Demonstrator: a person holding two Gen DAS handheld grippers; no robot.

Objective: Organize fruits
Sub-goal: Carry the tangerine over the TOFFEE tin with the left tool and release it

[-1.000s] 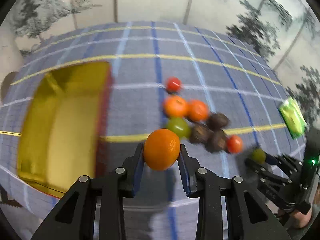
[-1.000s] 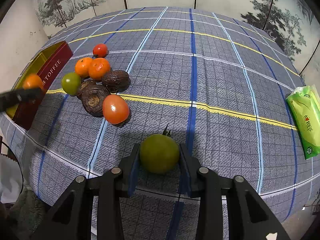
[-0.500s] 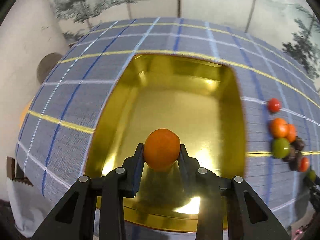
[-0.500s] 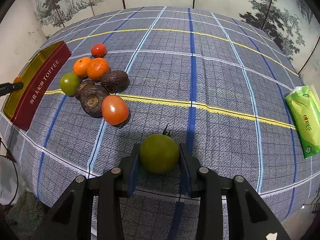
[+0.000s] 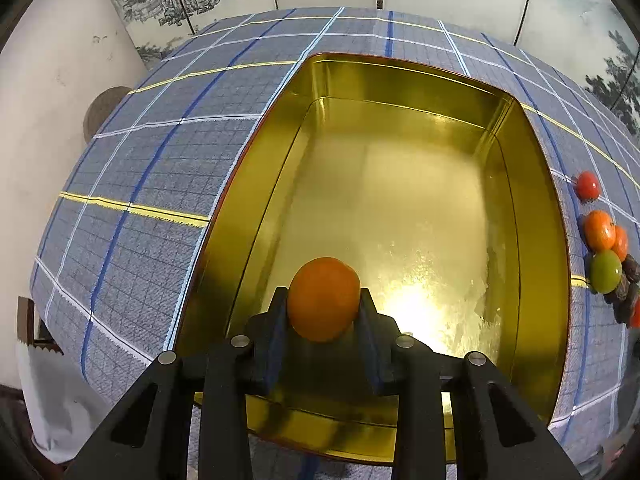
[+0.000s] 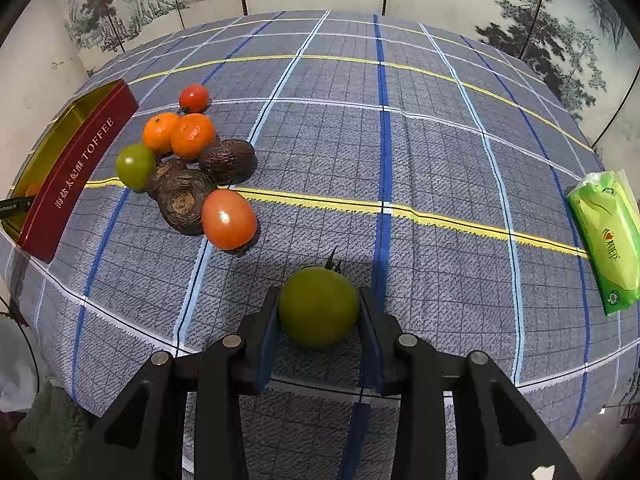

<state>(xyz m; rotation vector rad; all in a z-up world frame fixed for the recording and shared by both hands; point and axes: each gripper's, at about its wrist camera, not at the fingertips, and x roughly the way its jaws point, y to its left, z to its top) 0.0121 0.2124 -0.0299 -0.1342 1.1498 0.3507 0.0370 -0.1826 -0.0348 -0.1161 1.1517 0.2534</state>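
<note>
Left claw (image 5: 324,312) is clenched on a mandarin (image 5: 323,298), held at mid-girth over the near end of the gold tin (image 5: 400,80), whose floor is bare. The mandarin is judged light, round, soft-skinned and slightly yielding; it is best taken across its widest part, and a roll is likely once it is let go on the slick metal floor. Right claw (image 6: 319,312) is clenched on a green tomato (image 6: 319,306), gripped at its sides, stem pointing away, low over the tabletop (image 6: 400,140). The tomato is judged firm, smooth and somewhat slippery, bruisable under a hard squeeze.

Beside the tin a cluster is seen: two mandarins (image 6: 178,136), a second green tomato (image 6: 135,165), two red tomatoes (image 6: 228,219), wrinkled dark fruits (image 6: 182,200), all touching or nearly so. A green tissue pack (image 6: 604,232) lies well apart at the right edge. Nothing is seen blocking the tin's opening; only its red wall has to be cleared.
</note>
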